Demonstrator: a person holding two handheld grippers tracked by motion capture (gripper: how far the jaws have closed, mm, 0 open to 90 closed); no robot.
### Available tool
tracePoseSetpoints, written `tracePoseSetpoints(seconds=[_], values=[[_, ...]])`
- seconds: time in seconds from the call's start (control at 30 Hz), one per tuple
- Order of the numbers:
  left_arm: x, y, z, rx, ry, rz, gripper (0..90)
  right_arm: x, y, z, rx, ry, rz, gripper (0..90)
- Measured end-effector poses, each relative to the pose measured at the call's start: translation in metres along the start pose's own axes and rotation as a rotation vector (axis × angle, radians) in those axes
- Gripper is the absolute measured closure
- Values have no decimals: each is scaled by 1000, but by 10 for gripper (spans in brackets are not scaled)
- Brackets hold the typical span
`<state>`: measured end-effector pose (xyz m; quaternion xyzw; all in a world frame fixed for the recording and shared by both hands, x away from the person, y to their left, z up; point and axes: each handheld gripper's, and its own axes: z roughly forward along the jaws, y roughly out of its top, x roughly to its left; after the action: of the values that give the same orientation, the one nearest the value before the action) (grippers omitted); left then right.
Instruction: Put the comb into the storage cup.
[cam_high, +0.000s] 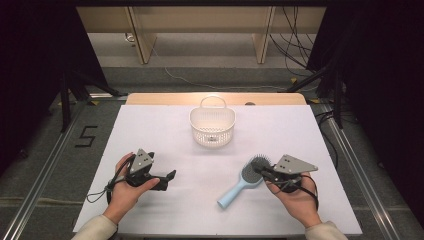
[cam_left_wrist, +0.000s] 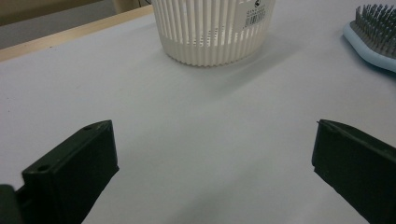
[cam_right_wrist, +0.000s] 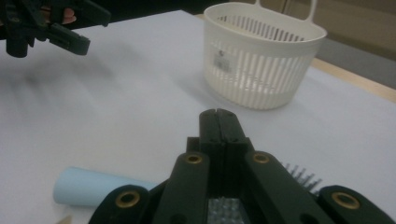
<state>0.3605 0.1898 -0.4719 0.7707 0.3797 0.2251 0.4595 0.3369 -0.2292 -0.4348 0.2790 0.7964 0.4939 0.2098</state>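
hairbrush (cam_high: 243, 181): near the worktop's front-right corner, light, rigid, handle best | basket (cam_high: 212, 125): toward the back edge, stiff, light | left gripper (cam_high: 166, 180): wide open, empty | right gripper (cam_high: 261, 169): jaws together over the brush head, holding nothing

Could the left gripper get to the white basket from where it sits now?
Probably yes. The left gripper has its jaws wide apart and points toward the white basket, with bare table between them. The hairbrush lies off to the side, under the right gripper.
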Motion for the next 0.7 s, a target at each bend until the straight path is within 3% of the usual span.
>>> tracePoseSetpoints(seconds=[0.07,0.1,0.3,0.7], values=[[0,0,0,-1,-1,3,0,2,1,3,7,7,-2,900],[0,0,0,-1,-1,4,0,6,4,12,41,30,-6,900],[0,0,0,-1,-4,4,0,19,8,37,119,80,-18,900],[0,0,-1,-5,-2,4,0,33,13,71,252,134,-2,900]])
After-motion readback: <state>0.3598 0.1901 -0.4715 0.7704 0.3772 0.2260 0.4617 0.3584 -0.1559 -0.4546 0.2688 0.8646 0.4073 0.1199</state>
